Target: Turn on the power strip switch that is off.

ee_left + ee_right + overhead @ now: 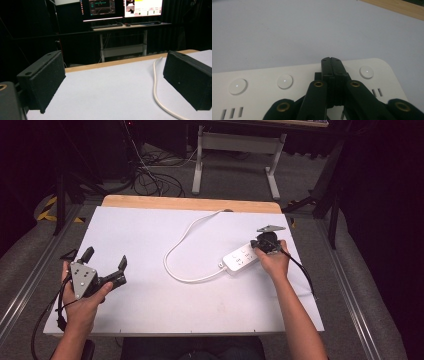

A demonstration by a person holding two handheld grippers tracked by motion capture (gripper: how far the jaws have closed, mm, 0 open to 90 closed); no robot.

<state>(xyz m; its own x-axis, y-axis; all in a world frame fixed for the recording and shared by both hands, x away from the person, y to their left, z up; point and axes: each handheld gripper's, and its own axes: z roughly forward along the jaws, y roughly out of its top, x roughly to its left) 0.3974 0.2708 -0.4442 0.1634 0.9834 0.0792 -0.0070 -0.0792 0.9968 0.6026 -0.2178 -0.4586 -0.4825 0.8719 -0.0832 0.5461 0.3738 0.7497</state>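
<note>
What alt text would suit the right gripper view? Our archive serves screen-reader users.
The right gripper, jaws closed together, is poised over a white power strip on a white table. Three round buttons line the strip's top, with socket slots below.

Room was dark — black walls all round the table [150,320], w/ white top and a wooden strip along its far edge. Grey carpet [235,177] beyond it, cables [150,177] tangled at far left. Behind the table stood a white-legged desk [125,37] — two lit monitors [125,7] on it.
</note>
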